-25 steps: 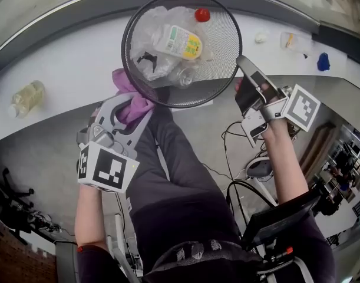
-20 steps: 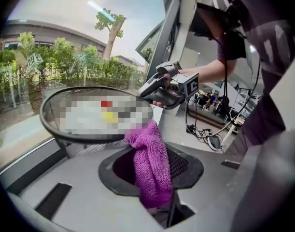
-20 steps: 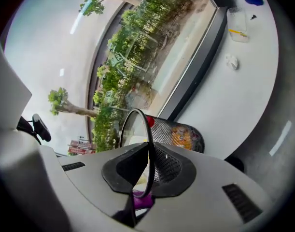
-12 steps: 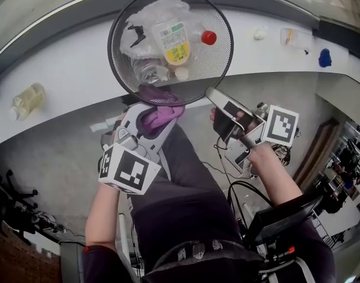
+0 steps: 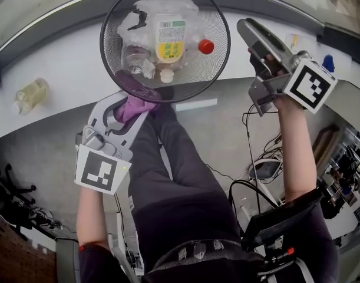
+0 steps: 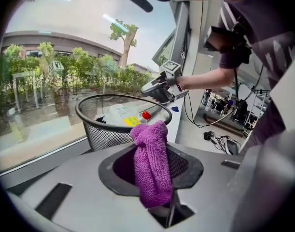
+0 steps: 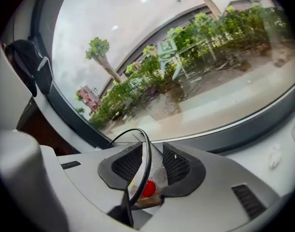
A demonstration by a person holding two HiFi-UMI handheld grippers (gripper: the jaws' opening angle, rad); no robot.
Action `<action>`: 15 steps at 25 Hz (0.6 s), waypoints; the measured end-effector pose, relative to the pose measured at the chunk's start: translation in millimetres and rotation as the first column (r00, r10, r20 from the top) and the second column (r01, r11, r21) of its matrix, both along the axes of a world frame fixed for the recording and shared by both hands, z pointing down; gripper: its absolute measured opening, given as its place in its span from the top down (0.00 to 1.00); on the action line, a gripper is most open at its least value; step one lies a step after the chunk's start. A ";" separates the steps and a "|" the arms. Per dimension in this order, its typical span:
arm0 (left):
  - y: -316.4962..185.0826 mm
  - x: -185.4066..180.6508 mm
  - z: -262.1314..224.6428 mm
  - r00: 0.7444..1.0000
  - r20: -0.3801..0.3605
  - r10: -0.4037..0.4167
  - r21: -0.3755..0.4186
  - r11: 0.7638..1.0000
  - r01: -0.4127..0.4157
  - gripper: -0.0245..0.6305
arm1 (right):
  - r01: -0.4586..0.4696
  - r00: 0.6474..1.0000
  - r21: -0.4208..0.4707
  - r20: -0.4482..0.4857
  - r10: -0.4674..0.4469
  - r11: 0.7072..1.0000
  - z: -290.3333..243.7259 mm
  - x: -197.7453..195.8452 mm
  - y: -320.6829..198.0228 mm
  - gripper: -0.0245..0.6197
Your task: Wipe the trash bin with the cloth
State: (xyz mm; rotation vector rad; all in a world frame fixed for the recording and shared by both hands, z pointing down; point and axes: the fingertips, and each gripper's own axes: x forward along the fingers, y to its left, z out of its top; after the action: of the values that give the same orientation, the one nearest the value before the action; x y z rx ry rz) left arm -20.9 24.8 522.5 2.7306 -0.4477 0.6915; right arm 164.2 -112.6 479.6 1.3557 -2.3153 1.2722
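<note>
- Two hand-held grippers are busy at one black wire-mesh trash bin (image 5: 216,63), which stands on the white bench (image 5: 68,63) with plastic bottles lying inside it.
- The left hand-held gripper (image 5: 130,106) is narrowed onto a bunched purple terry cloth (image 6: 151,168) and pinches it firmly. The cloth's free end pokes out ahead of the jaws, right by the bin's outer wall under the near rim. I can't tell whether it touches.
- The right hand-held gripper (image 5: 250,41) has just been opening its jaws. They stand apart with the bin's rim in the gap between them, and neither pad presses on it.
- To my eye this is mid-wipe on the outer wall, with the steadying grip loose.
- Next, I'd judge, the right one needs a firm pinch on the rim. The left can then drag the cloth along the mesh without the light bin sliding.
</note>
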 end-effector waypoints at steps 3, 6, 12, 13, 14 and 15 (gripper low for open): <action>-5.7 -12.2 -1.3 0.999 0.000 -0.051 0.035 0.998 0.051 0.79 | 0.062 0.997 -0.070 0.044 -0.059 0.996 21.8 -25.5 -8.4 0.79; -11.9 -20.7 -3.7 0.996 -0.008 -0.089 0.053 0.995 0.089 0.79 | -0.006 0.992 -0.175 0.123 0.028 0.985 35.9 -26.2 1.8 0.89; -24.1 -53.6 10.2 0.932 -0.014 -0.362 -0.128 0.925 0.357 0.79 | -0.159 0.908 -0.360 0.313 0.279 0.919 36.6 -26.0 37.6 0.89; -24.9 -55.1 10.0 0.929 -0.032 -0.369 -0.125 0.924 0.362 0.79 | -0.178 0.891 -0.390 0.326 0.316 0.903 37.5 -27.9 45.0 0.89; -24.4 -55.3 9.8 0.932 -0.044 -0.360 -0.110 0.929 0.353 0.79 | -0.199 0.877 -0.415 0.329 0.351 0.888 38.6 -30.0 52.4 0.89; -22.8 -55.3 9.9 0.938 -0.048 -0.344 -0.096 0.936 0.338 0.79 | -0.223 0.863 -0.437 0.328 0.385 0.871 39.7 -31.8 59.8 0.89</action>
State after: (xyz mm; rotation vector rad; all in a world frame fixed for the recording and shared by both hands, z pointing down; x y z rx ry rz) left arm -76.2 2.0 532.4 2.4939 -0.8318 0.5161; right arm 132.4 -52.7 519.2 1.4677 -1.9426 2.1663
